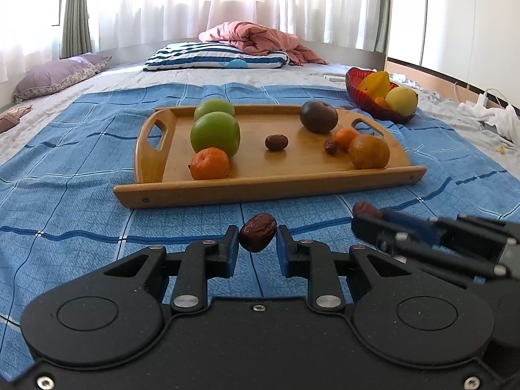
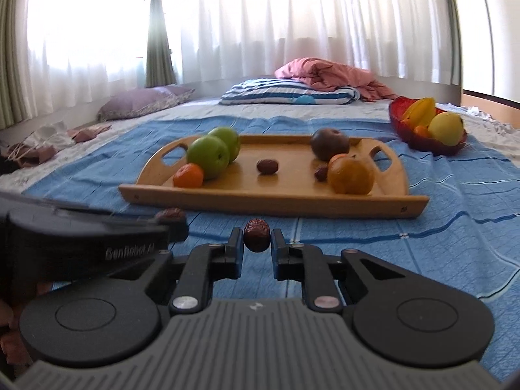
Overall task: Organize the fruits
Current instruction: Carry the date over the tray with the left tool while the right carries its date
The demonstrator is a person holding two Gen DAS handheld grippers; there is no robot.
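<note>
Left gripper (image 1: 257, 236) clamped on a wrinkled dark-red dried jujube (image 1: 257, 232), pads pressing its two sides, fruit held clear above the blue checked bedspread (image 1: 81, 201) just short of the tray's near edge. Right gripper (image 2: 256, 236) likewise closed on a second wrinkled red jujube (image 2: 256, 234), held off the cloth at about the same spot; the two grippers sit side by side, the right one showing at the right margin of the left wrist view with its jujube at its tip. Beyond them, a light wooden serving tray with cut-out handles (image 1: 269, 191) lies flat on the bedspread. On its left part: two green apples (image 1: 215, 132), one behind the other, and a small orange mandarin (image 1: 209, 163) touching the front apple. Mid-tray, alone: a loose dark-red jujube (image 1: 276, 142). On the right part: a dark purple-brown round fruit (image 1: 318, 116), another small jujube (image 1: 330, 146), a small orange fruit (image 1: 345, 137) just beside it, and a brownish-orange round fruit (image 1: 369, 151) nearest the front rim. Well apart, to the far right on the bedspread, a red ribbed glass bowl (image 1: 352, 79) holds a yellow starfruit (image 1: 377, 83), a yellow-green round fruit (image 1: 402, 99) and something small and orange. Farther back: striped blue-and-white folded quilt (image 1: 214, 56), crumpled pink blanket (image 1: 260, 37), purple pillow (image 1: 55, 76), white sheer curtains (image 1: 211, 0).
</note>
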